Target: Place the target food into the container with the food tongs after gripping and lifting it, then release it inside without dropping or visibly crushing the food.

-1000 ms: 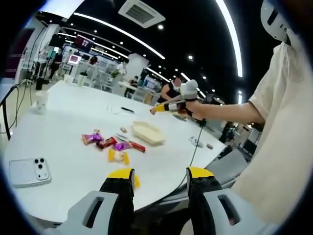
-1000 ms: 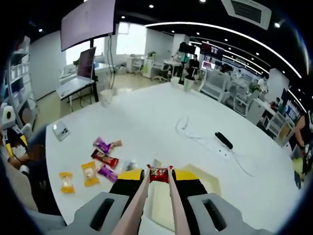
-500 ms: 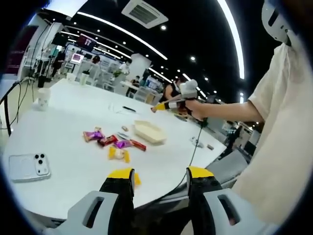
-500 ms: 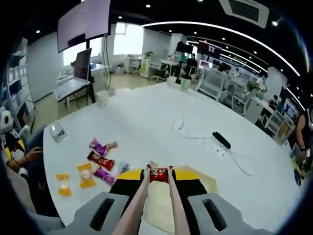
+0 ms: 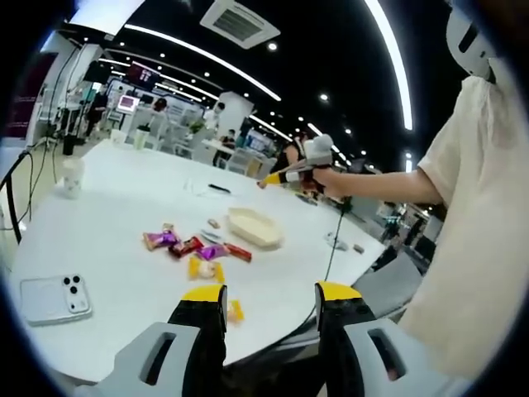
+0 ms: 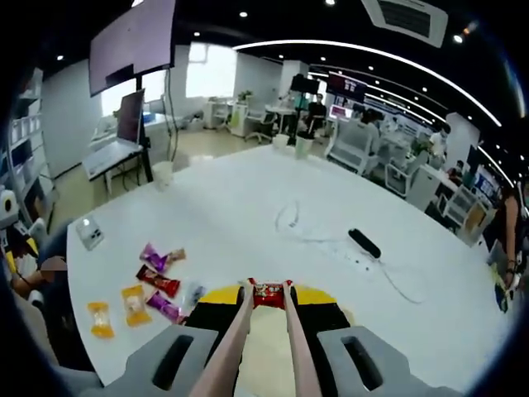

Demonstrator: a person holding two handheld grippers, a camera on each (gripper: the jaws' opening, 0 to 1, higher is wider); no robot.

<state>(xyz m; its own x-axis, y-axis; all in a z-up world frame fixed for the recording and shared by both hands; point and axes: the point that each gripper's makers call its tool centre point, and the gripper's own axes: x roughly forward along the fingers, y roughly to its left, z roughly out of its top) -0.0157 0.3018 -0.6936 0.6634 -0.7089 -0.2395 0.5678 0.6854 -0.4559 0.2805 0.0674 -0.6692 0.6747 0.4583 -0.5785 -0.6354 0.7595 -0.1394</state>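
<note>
In the right gripper view, the right tongs [image 6: 268, 291] were pinching a small red candy [image 6: 267, 290] between the tips of two long, pale arms that rose from the yellow-and-black jaws. The candy was a flat, shiny red wrapper with a dark band and light print across its middle, too small to read; its shape looked uncrushed. It hung in the air above the pale cream container [image 6: 264, 347], a shallow tray whose floor showed between and below the arms.

To the left on the white surface [image 6: 248, 207] lay the loose sweets: a purple one [image 6: 154, 255], a red one [image 6: 157, 281], another purple one [image 6: 164, 306], and two yellow ones [image 6: 134, 303] [image 6: 100, 318] nearest the edge. A black remote-like object [image 6: 363, 242] with a thin cable lay further off, and a paper cup [image 6: 163, 174] stood near the far edge.

In the left gripper view, the left tongs [image 5: 269, 298] stood spread apart with nothing between them, held off the near edge of the surface. The container sat past the cluster of wrapped sweets, with the right tongs held above it by a hand [image 5: 331, 179]. A phone [image 5: 52, 297] lay face down at the left.
</note>
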